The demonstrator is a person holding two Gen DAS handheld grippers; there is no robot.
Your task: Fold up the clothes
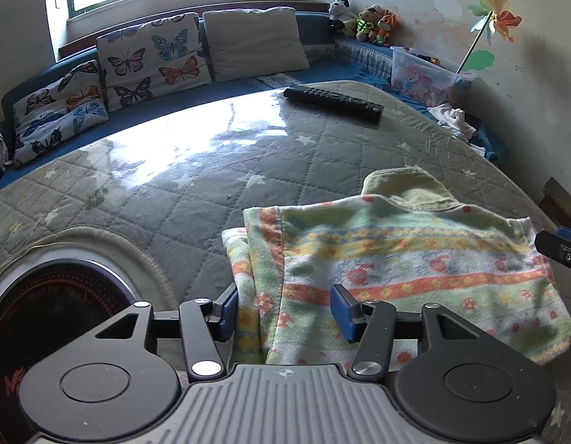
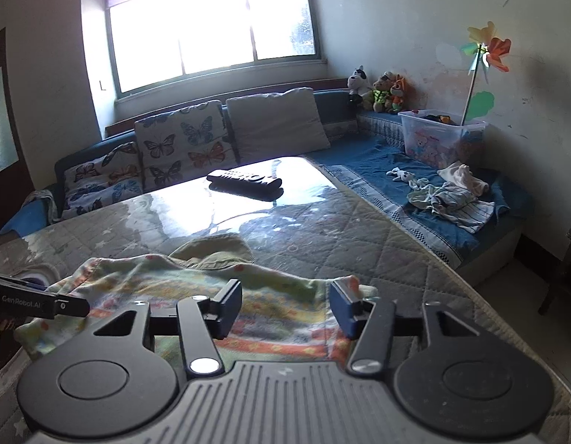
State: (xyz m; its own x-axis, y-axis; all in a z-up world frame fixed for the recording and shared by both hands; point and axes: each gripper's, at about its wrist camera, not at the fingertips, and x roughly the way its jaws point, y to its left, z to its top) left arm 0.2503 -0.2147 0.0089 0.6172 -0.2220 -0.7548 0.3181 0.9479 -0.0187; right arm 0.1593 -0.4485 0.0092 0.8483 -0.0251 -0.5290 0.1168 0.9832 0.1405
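Two wrist views of a garment-folding scene. A patterned garment (image 1: 396, 270), striped in green, orange, yellow and white with small red motifs, lies partly folded on the near part of the counter (image 1: 174, 192), which is covered by a grey quilted cloth under a glossy, reflective sheet. An olive-green piece of the garment, perhaps a hood or collar (image 1: 407, 188), protrudes from its far edge. The left tongs (image 1: 283, 310) stand apart, their blue-padded fingers straddling the garment's near left portion, where a folded edge runs between them; they grip nothing. The right tongs (image 2: 285, 307) are likewise spread open, low over the garment's right portion, with one blue finger just beside a raised corner of the fabric (image 2: 350, 283); whether it touches cannot be told. Each tool shows at the margin of the other's view. Farther back on the counter, well apart from the garment, lies a black remote control (image 1: 333, 101). Behind the counter runs a blue sofa (image 2: 359, 155) bearing butterfly-print cushions (image 1: 152, 59), a plain cushion (image 1: 254, 42), several plush toys (image 1: 363, 18), a clear plastic bin (image 2: 439, 137) with a pinwheel (image 2: 487, 51) rising from it, and a loose pile of small clothes (image 2: 452, 198). A bright window (image 2: 211, 22) lights the room.
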